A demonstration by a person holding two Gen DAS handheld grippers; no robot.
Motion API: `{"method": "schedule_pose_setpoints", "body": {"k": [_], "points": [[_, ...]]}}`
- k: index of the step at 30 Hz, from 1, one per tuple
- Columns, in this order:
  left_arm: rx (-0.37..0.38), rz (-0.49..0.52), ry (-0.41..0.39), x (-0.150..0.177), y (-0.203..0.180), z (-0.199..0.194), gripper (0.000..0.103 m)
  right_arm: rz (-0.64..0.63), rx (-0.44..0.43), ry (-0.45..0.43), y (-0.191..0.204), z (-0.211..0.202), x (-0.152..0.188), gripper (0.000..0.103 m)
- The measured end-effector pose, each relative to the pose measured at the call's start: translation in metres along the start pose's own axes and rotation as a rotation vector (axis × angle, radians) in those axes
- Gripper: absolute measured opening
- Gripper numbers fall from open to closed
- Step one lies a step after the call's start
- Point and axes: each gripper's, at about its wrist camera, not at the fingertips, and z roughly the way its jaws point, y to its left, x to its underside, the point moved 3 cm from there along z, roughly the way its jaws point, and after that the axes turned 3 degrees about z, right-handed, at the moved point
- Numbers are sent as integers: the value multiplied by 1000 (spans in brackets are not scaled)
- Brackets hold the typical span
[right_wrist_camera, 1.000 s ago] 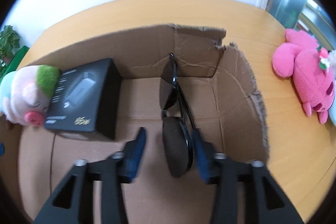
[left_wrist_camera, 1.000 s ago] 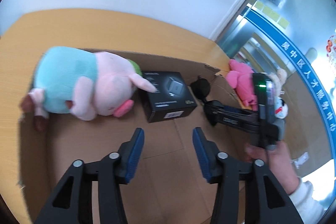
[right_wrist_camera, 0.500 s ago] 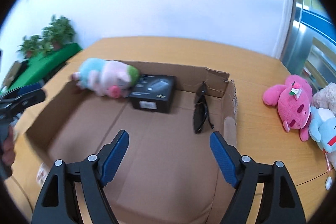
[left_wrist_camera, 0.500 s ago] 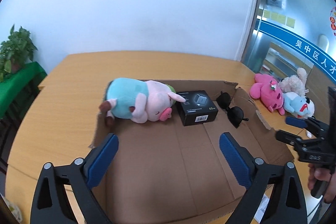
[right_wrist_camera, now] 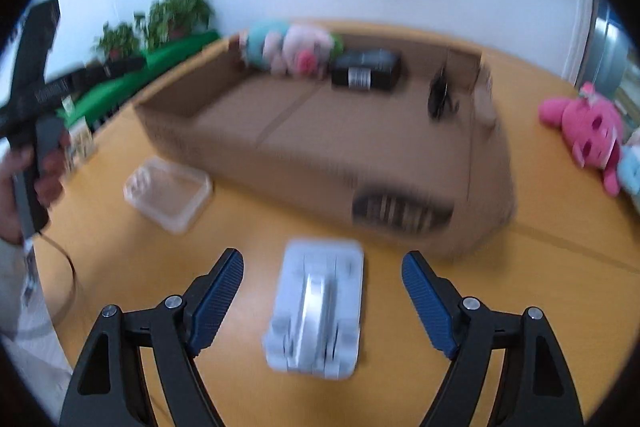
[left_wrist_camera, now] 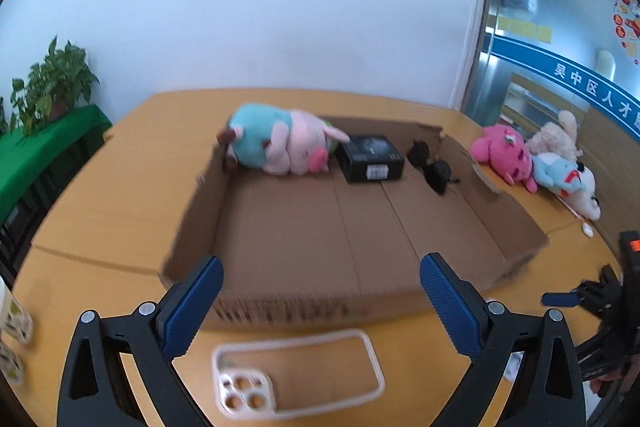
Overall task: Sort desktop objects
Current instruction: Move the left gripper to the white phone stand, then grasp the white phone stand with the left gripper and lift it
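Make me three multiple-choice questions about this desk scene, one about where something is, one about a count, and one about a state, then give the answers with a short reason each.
1. Where do the sunglasses lie?
A. Inside the cardboard box, right of the black box
B. On the desk beside the phone case
C. On top of the pig plush

2. How many things lie inside the cardboard box?
A. One
B. Three
C. Five

3. What is between the pads of the left hand-held gripper?
A. The black box, clamped
B. The sunglasses, clamped
C. Nothing; it is open

Answers:
1 A: the sunglasses sit on the box floor by its right wall, next to the black box.
2 B: the pig plush, the black box and the sunglasses are inside.
3 C: its blue pads stand wide apart, with the clear phone case on the desk below, ungripped.
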Motion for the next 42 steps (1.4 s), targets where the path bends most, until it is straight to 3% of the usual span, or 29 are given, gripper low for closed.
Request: {"method": "schedule_pose_setpoints", "body": {"k": [4, 9, 16, 21, 23, 27, 29, 30, 32, 34, 36, 42], "points": [[77, -21, 71, 29, -17, 8, 100, 27, 10, 103, -2, 28, 36, 81], [222, -69, 170, 48, -40, 28, 100, 47, -8, 66, 8, 32, 34, 80], [327, -56, 250, 62, -76, 45, 100, 1, -30, 79, 39, 36, 45, 82], [435, -45, 331, 73, -109, 67, 100, 20, 22, 44, 42, 39, 45, 82], [466, -50, 377, 79, -122, 80, 98, -3, 34, 36, 46, 41, 44, 75], [483, -50, 425, 89, -140, 92, 98, 17, 1, 9, 47, 37, 47, 72], [470, -36, 405, 91, -147, 91, 96, 20, -8, -2, 51, 37, 48, 72], [464, -29, 395, 91, -150, 91, 87, 10, -12, -2, 55, 37, 48, 71], [416, -3, 376, 93, -155, 90, 81, 16, -42, -9, 60, 37, 48, 66], [341, 63, 363, 96, -162, 89, 69, 6, -18, -14, 65, 37, 48, 66], [281, 95, 356, 97, -162, 87, 52, 18, -21, -15, 64, 38, 48, 67], [292, 25, 347, 95, -143, 82, 51, 19, -26, -41, 68, 32, 43, 66]]}}
